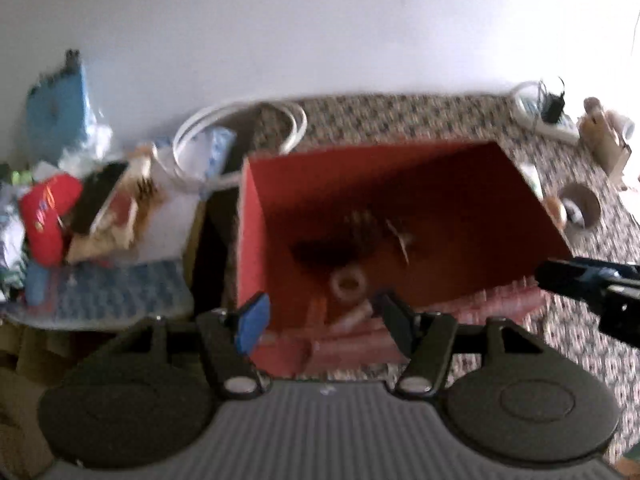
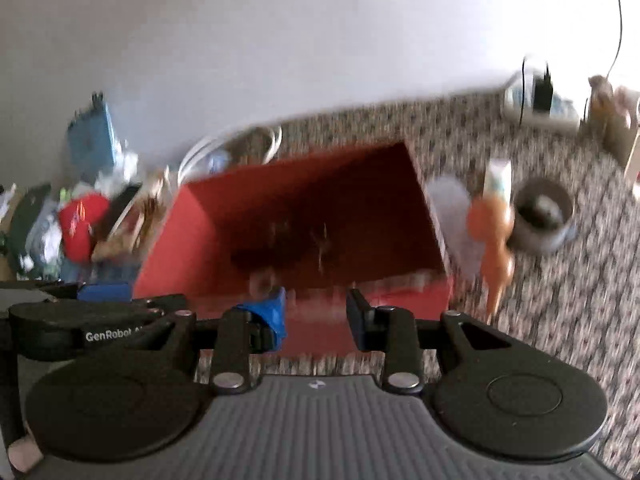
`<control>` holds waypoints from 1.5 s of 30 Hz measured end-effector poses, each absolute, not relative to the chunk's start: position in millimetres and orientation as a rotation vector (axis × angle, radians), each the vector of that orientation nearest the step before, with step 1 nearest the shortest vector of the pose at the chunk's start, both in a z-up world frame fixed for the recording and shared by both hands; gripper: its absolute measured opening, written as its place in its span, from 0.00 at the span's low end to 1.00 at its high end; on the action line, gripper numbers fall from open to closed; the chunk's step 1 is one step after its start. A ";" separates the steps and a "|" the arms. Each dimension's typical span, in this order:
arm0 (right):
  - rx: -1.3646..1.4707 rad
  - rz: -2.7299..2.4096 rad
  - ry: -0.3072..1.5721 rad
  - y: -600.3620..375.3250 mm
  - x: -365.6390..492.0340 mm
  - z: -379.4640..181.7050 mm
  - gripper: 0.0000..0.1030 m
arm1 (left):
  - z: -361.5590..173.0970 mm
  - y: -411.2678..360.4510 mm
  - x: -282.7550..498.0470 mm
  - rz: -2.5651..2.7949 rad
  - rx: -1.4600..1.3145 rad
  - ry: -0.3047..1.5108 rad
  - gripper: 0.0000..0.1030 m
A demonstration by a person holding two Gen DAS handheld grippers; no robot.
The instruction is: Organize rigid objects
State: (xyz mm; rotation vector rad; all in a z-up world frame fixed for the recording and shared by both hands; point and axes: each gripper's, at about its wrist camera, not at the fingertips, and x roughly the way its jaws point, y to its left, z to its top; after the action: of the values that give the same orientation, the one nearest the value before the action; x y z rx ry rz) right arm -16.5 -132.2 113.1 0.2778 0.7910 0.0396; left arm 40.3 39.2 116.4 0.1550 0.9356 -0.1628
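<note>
Both tongs spread w/ nothing pinched: our left tongs [image 1: 324,320] and right tongs [image 2: 316,320] hang over the red box [image 1: 400,200], small bits inside.

My box [image 1: 400,200] is red inside and out, darkening to a brownish shadow at its bottom, where a pale pinkish ring [image 1: 347,283] lies among pink and orange bits too blurred to name. The carpet [image 1: 400,116] under the box is a fine speckle of brown, black and cream. Left of the box I see a red cap [image 1: 46,212] and a white cord [image 1: 236,120], with a light blue bag [image 1: 60,116] behind them. Right of the box stands an orange figure [image 2: 494,236] beside a grey-brown cup [image 2: 542,216]. The wall [image 1: 320,20] is plain white. My left hand-held gripper [image 1: 320,320] is black, with blue on one finger.
</note>
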 end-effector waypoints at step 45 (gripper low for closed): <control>0.289 0.037 0.749 -144.3 4.7 79.8 0.16 | 78.9 14.4 61.9 -0.119 0.167 0.918 0.63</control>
State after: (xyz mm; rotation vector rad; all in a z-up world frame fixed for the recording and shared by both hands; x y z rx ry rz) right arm 4.7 -144.2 79.8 0.2885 0.7485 0.0367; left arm 61.9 14.4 78.9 0.1673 0.9182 -0.1191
